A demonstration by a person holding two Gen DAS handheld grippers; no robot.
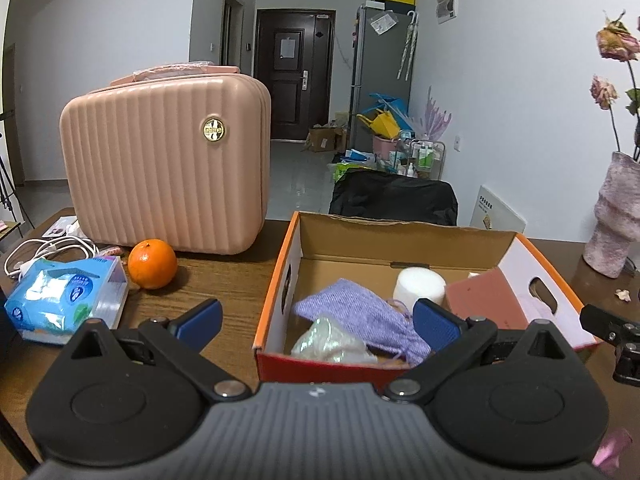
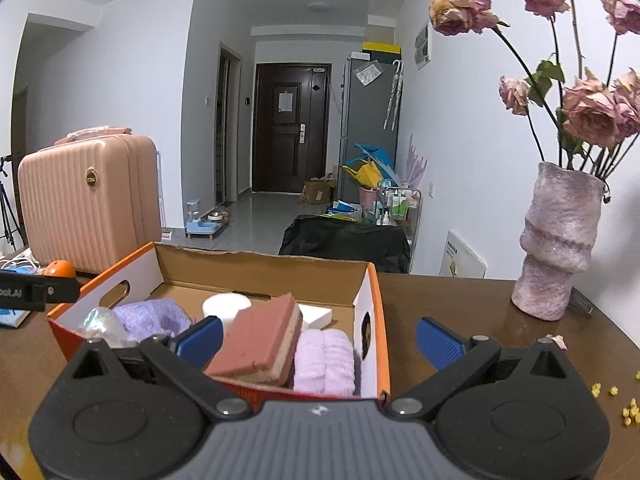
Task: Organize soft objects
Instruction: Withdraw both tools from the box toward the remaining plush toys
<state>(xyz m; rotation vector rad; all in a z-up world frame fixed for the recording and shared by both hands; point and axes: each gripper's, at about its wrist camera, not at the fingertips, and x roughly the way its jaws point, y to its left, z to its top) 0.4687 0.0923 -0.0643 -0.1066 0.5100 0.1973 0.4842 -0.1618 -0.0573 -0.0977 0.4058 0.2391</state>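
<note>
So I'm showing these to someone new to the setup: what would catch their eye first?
Probably the pink suitcase, standing upright at the table's far left with an orange in front of it. Then the orange-edged box in the middle, packed with a sponge, purple cloth and a pink towel. On the right, a vase holds wilted roses.

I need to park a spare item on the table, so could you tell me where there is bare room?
Bare wood lies between the box and the vase, and between the orange and the box. The left edge is crowded with the tissue pack and cable.
</note>
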